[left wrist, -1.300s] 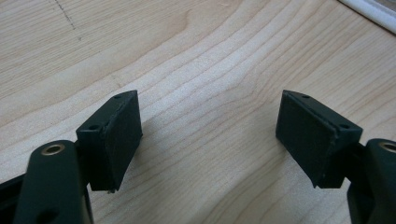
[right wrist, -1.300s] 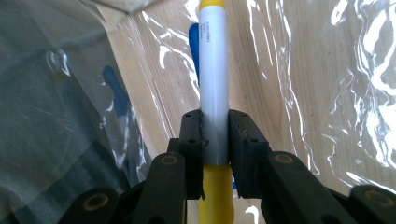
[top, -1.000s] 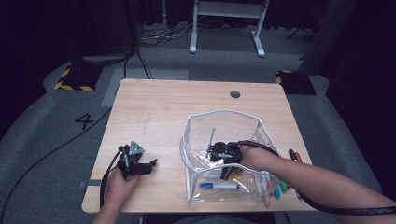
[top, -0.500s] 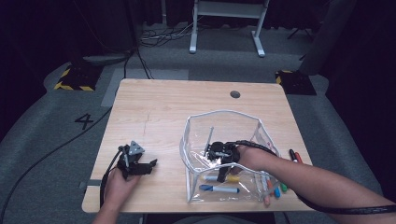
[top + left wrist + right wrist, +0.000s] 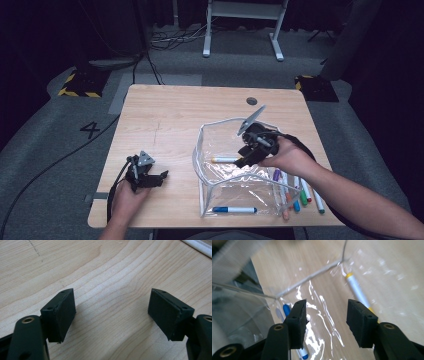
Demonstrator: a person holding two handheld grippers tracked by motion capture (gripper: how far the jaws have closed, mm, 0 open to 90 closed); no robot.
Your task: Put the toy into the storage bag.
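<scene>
A clear plastic bag with a white rim stands open on the wooden table. A white marker with yellow ends and a blue-capped marker lie inside it. My right gripper is tilted down over the bag's mouth, open, with nothing between its jaws and the yellow-ended marker just ahead of it. My left gripper rests open on bare wood left of the bag, holding nothing.
Several coloured markers lie side by side on the table right of the bag, under my right forearm. The table's front edge is close behind my left hand. A round grommet sits at the back.
My right gripper has lifted up and back toward the bag's far right rim. The yellow-ended marker now lies uncovered on the bag's floor. My left gripper has not moved.
</scene>
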